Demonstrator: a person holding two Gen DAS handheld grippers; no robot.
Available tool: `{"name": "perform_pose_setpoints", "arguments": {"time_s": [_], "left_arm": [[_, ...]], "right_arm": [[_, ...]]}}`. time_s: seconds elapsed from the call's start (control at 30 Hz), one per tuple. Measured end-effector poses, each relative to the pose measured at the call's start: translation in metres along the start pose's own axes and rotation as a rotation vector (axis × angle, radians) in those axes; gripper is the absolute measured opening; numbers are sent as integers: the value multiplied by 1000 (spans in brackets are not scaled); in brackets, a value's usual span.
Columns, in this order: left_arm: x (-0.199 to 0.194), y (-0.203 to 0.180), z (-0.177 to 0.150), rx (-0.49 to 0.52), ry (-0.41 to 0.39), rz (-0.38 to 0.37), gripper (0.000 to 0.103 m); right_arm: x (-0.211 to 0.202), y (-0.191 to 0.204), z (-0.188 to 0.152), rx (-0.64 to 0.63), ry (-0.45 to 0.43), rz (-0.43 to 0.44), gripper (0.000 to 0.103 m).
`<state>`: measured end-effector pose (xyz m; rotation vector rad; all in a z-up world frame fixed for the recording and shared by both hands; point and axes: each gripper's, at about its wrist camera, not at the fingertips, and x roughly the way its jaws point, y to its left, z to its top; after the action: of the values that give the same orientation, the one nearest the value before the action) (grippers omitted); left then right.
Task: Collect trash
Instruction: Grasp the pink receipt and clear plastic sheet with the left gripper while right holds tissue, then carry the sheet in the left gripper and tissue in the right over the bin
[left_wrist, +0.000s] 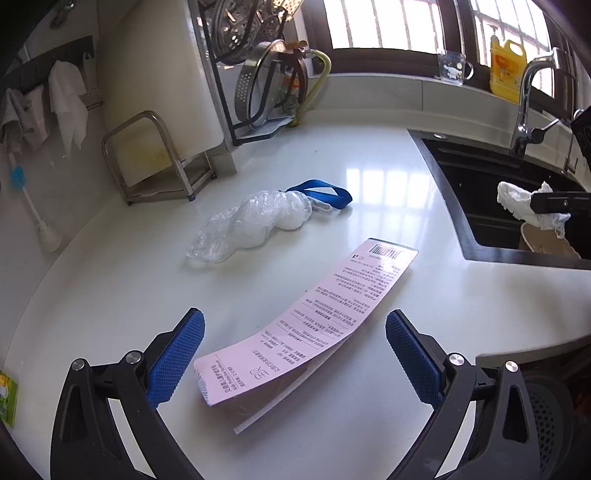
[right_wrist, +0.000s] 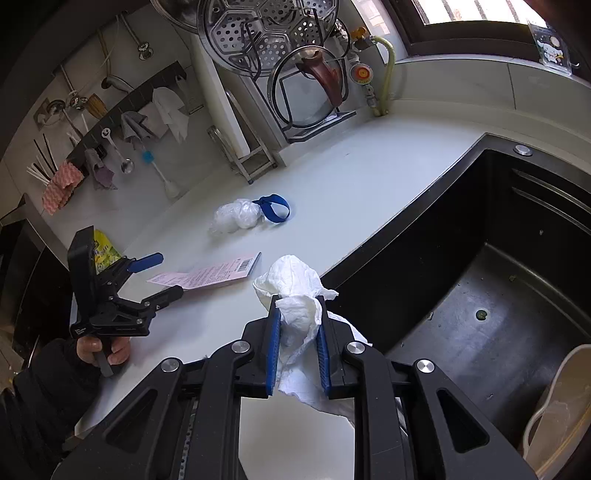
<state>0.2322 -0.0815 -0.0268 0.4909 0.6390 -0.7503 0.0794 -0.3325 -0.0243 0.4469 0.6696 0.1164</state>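
Observation:
My left gripper (left_wrist: 295, 354) is open, its jaws wide on either side of the near end of a pink printed paper slip (left_wrist: 314, 325) lying on the white counter (left_wrist: 110, 295). A crumpled clear plastic bag (left_wrist: 251, 225) and a blue strap (left_wrist: 321, 194) lie beyond it. My right gripper (right_wrist: 297, 332) is shut on a crumpled white paper towel (right_wrist: 291, 280), held over the counter edge by the black sink (right_wrist: 498, 295). The right wrist view also shows the left gripper (right_wrist: 162, 273), the slip (right_wrist: 210, 275), the bag (right_wrist: 236, 216) and the strap (right_wrist: 275, 208).
A dish rack with lids (left_wrist: 266, 81) and a metal stand (left_wrist: 155, 158) stand at the back of the counter. A faucet (left_wrist: 528, 96) rises behind the sink. A pale container (right_wrist: 554, 417) sits in the sink. A green packet (right_wrist: 103, 251) lies at the counter's left.

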Motion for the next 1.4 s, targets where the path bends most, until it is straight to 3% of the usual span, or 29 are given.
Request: {"name": "perform_pose_setpoints", "arguments": {"time_s": [0.33,0.57,0.87,0.93,1.1,1.4], "left_arm": [[29,-12,3,121,87,-3,97],[37,-2,7,73,115,-53,96],[37,13,3,-20,131,-159,60],[35,16,2,-52,131,-169,43],[30,23,2,-145,133,-171,15],[-1,13,-1,-285,98,-3,14]], "right_arm": [[2,0,0,13,6,57,17],[1,4,-1,-1,3,69,17],[2,5,-2,-4,5,80,17],[2,5,-2,-4,6,82,17],[3,6,-3,-13,8,76,17],[6,25,-11,-81,12,37,17]]}}
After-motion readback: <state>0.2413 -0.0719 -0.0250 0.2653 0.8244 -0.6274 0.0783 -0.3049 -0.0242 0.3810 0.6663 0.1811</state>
